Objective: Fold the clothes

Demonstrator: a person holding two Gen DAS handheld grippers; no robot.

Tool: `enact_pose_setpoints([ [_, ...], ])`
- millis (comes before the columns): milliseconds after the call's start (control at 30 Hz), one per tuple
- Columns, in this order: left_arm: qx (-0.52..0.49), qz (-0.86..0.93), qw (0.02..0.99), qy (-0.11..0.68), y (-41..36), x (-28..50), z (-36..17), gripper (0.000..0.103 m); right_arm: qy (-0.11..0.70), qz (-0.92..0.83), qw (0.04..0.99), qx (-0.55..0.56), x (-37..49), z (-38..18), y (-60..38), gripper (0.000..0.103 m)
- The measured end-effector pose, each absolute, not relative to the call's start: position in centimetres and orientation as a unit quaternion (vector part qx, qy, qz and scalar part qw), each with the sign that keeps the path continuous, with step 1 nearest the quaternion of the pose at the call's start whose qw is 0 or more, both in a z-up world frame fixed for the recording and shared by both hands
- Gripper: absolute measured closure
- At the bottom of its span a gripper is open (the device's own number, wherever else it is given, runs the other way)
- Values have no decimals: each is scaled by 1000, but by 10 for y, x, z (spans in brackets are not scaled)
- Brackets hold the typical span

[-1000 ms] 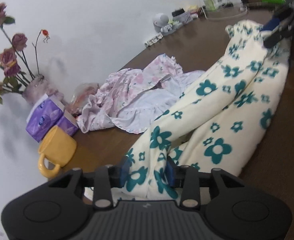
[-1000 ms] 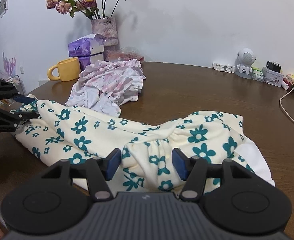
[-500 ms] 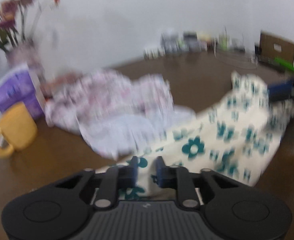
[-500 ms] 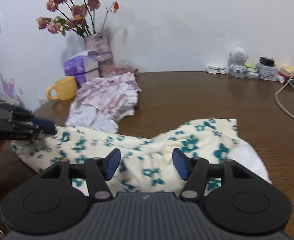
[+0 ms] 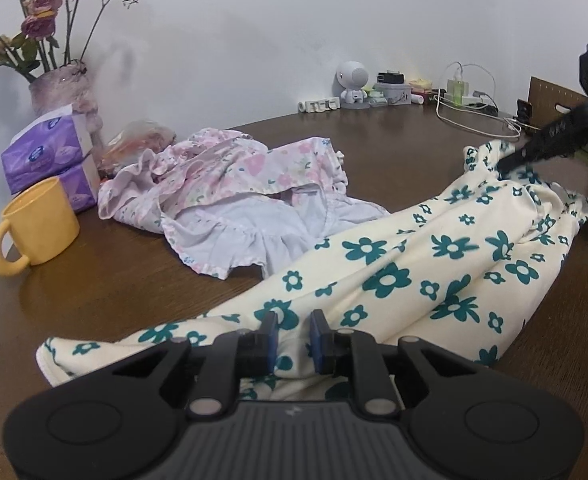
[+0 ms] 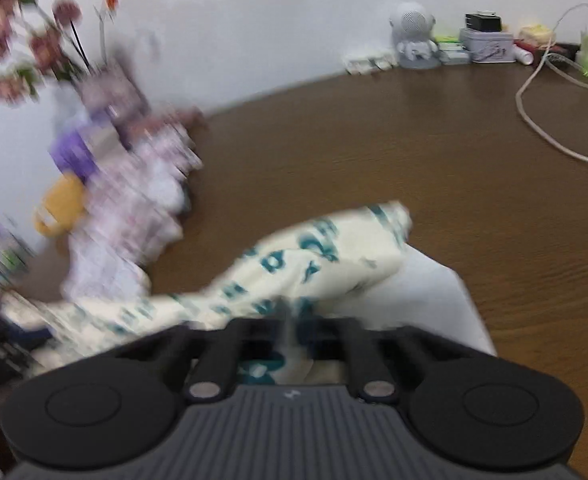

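Stretching across the brown table point(image 5: 394, 148), the cream flowered garment point(image 5: 414, 272) runs on its long axis from my left fingers point(image 5: 292, 338) at bottom centre to my right fingers point(image 5: 510, 162) at upper right. Both pairs are narrow and clamped on cloth, one at each end, neither nearer the middle. The pink garment point(image 5: 230, 184) lies crumpled beside it, centre left. A yellow mug point(image 5: 40, 226) stands at left, under the white wall.
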State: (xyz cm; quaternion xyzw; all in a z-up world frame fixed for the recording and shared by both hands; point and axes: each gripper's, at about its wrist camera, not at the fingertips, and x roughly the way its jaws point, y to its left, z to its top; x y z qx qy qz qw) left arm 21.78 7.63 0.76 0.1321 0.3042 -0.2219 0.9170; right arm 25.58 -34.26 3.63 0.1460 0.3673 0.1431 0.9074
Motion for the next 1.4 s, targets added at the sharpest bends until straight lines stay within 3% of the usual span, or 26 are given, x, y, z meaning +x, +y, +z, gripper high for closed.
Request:
enact_pose_setpoints([
  [167,124,-218,919,304,77,217,7,88,276,186,919,211,214,70,-353,101],
  [300,118,-213,922,300,78,215,5,88,263,158,923,233,176,64,-370,101],
  [467,113,-213,923,298,79,215,5,88,317,83,913,244,184,14,-388,101],
  [633,105,-212,925,298,81,215,4,87,331,87,906,249,197,-2,-385,101],
  [733,98,-212,926,297,83,214,3,87,337,87,904,248,197,-1,-387,95],
  [800,97,-213,926,296,83,214,3,87,340,85,903,249,197,-2,-392,87],
  [867,97,-213,926,296,83,214,3,87,347,86,900,248,200,-1,-393,68],
  [933,97,-213,927,295,83,214,3,87,350,91,899,245,203,-2,-390,66],
  [1000,97,-212,927,293,83,213,2,87,348,101,900,242,205,-1,-385,68],
  [1067,95,-211,928,293,84,213,2,87,344,117,902,234,206,2,-379,101],
  [1300,91,-210,929,292,85,213,2,87,340,106,907,226,190,12,-387,100],
  [1400,91,-210,929,292,85,213,2,86,343,84,910,217,192,12,-392,92],
])
